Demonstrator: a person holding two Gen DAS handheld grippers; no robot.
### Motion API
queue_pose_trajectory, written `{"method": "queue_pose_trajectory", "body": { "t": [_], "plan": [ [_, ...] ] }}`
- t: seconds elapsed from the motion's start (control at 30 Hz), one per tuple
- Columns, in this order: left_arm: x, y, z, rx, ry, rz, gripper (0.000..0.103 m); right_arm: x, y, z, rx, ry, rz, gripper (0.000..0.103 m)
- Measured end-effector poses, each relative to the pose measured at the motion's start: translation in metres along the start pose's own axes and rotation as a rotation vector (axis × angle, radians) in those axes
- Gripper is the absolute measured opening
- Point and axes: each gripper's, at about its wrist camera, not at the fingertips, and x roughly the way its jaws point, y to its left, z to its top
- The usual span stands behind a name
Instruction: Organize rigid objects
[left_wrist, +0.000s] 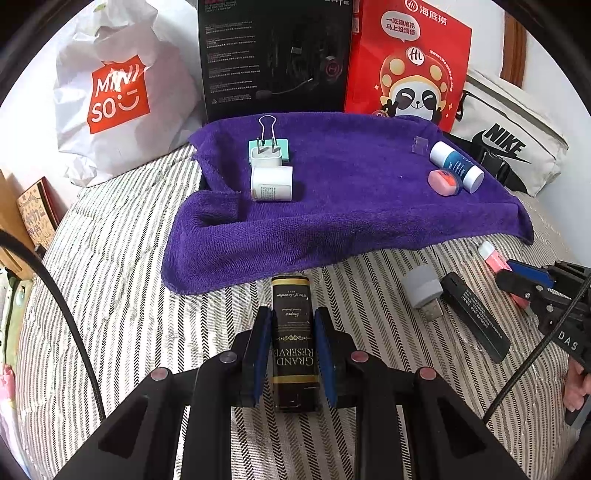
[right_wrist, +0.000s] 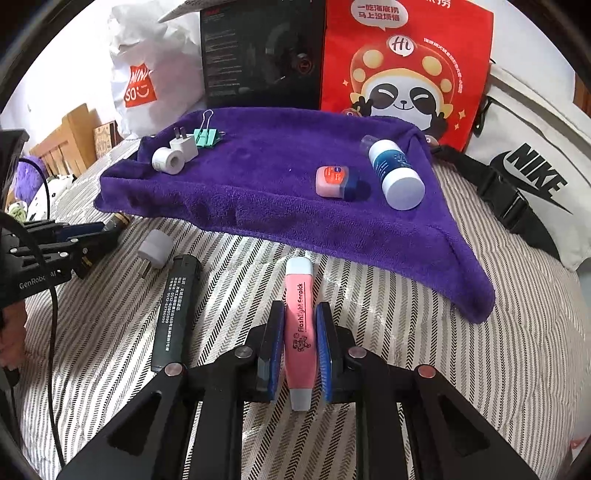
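My left gripper (left_wrist: 291, 325) is shut on a black and gold "Grand Reserve" box (left_wrist: 293, 339), just in front of the purple towel (left_wrist: 332, 229). My right gripper (right_wrist: 300, 325) is shut on a pink flashlight earpick (right_wrist: 300, 325), also near the towel (right_wrist: 277, 206). On the towel lie a white roll (left_wrist: 271, 182), a white plug (left_wrist: 264, 155), a teal binder clip (left_wrist: 267, 129), a pink-blue case (left_wrist: 445, 181) and a blue-white bottle (left_wrist: 456, 164). On the bed lie a grey USB adapter (left_wrist: 423, 291) and a black stick (left_wrist: 476, 317).
Behind the towel stand a white Miniso bag (left_wrist: 118, 92), a black box (left_wrist: 277, 55), a red panda bag (left_wrist: 410, 62) and a white Nike bag (left_wrist: 509, 144). The striped bedcover (left_wrist: 122, 295) lies underneath. A cable (left_wrist: 66, 306) hangs at the left.
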Motion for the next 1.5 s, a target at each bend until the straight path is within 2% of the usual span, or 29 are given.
{"method": "queue_pose_trajectory", "body": {
  "t": [0.27, 0.57, 0.83, 1.17, 1.5],
  "plan": [
    [0.000, 0.001, -0.001, -0.006, -0.010, -0.006, 0.024, 0.001, -0.005, 0.001, 0.027, -0.001, 0.033, 0.019],
    [0.000, 0.001, -0.001, -0.006, -0.010, -0.005, 0.024, 0.001, -0.016, 0.001, 0.079, -0.006, 0.110, 0.022],
    [0.000, 0.001, -0.001, -0.005, -0.009, -0.004, 0.023, 0.001, -0.002, 0.002, 0.011, 0.000, 0.027, 0.022],
    [0.000, 0.001, -0.001, -0.003, -0.009, -0.004, 0.023, 0.000, 0.000, 0.002, -0.002, 0.001, 0.002, 0.022],
    [0.000, 0.002, -0.001, -0.006, -0.009, -0.006, 0.023, 0.000, -0.002, 0.003, 0.019, 0.008, 0.012, 0.020]
  ]
}}
